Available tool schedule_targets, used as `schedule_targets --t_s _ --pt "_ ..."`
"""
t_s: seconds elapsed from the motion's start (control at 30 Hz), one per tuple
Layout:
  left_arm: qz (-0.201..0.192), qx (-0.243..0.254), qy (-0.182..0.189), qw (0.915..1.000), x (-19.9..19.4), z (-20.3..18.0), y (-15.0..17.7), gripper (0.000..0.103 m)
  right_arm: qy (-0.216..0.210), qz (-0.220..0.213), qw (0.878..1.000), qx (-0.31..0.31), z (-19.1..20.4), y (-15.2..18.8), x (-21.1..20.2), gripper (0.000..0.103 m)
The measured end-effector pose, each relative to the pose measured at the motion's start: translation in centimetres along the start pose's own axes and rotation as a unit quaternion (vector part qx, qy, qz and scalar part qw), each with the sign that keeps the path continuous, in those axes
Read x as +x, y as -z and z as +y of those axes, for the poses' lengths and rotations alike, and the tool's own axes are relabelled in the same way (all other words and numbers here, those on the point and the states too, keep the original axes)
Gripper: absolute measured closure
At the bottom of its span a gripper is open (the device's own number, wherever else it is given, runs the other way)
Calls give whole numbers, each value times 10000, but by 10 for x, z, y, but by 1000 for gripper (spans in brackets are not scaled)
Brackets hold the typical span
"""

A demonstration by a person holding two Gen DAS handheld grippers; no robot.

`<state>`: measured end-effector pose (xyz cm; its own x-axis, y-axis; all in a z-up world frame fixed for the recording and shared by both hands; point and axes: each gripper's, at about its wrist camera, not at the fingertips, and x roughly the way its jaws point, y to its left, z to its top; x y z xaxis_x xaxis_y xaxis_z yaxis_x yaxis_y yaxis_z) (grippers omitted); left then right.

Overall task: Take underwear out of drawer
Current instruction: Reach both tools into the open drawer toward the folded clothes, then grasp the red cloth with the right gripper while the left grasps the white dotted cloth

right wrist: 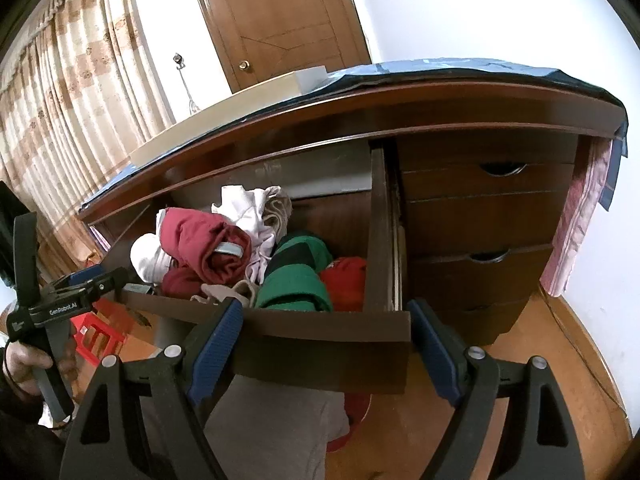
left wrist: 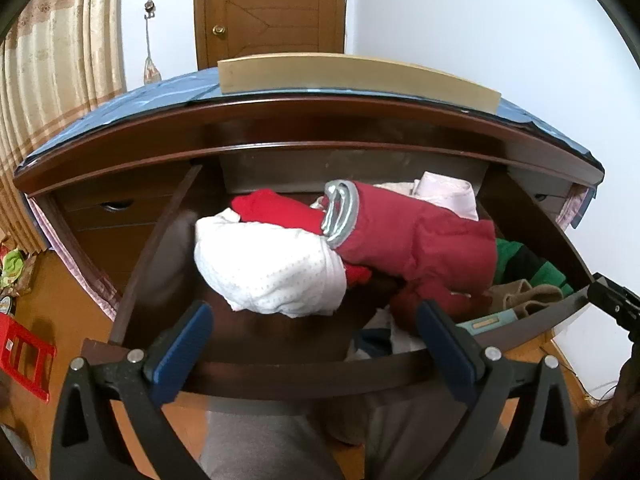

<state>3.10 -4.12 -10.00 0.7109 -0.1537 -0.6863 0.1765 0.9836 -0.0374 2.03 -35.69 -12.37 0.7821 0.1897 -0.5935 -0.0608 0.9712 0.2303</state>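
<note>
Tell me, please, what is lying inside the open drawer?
The drawer holds a pile of clothes: a white dotted garment, a dark red rolled piece with a grey band, a green and black one and pale fabrics. What lies beneath the pile is covered.

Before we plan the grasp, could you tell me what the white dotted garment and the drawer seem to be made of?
White dotted garment: soft knit, probably cotton; it bunches in rounded folds, matte, with a fine dot pattern. Drawer: dark brown wood or wood veneer, smooth and slightly glossy, with faint grain; solid or veneered cannot be told.
</note>
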Motion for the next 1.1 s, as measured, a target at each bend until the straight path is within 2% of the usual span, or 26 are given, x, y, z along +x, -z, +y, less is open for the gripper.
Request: schedule_targets --t_s 0.1,0.17,0.2,0.27,0.33,0.43,0.57,0.63,0.77,0.87,1.0,1.1 --pt "192 53 5 9998 -3 2 -4 1 87 -56 9999 53 2 1 1 17" --pt "26 126 11 9999 -13 6 -10 1 243 2 9997 4 3 -2 -1 17" --pt "-199 145 -38 9997 -22 11 -16 1 379 -59 9992 -81 5 -5 -6 17" --pt "-364 162 -101 9992 -32 22 -25 0 495 -304 9981 -201 9 -14 -21 17" --pt "-360 154 -136 9991 -34 33 -32 0 445 -458 9978 -172 13 -24 -31 17" --pt "-215 67 -285 9993 -25 48 -38 0 74 -551 9983 -189 27 -43 -33 17" --pt "102 -29 -320 9994 -11 65 -41 0 -607 16 9959 -665 74 -67 5 17" --pt "285 -57 -268 9992 -5 70 -41 1 -763 347 9904 -1103 101 -76 29 17" --pt "476 97 -314 9983 3 69 -42 0 -865 908 9676 -2189 150 -86 76 17" --pt "631 126 -314 9974 9 69 -42 1 -831 1272 9501 -2724 171 -87 105 17" --pt "819 29 -248 9963 19 72 -47 1 -902 1689 9352 -2980 181 -89 138 17" --pt "911 16 -195 9957 22 72 -50 1 -635 2038 9212 -3253 187 -83 163 18"
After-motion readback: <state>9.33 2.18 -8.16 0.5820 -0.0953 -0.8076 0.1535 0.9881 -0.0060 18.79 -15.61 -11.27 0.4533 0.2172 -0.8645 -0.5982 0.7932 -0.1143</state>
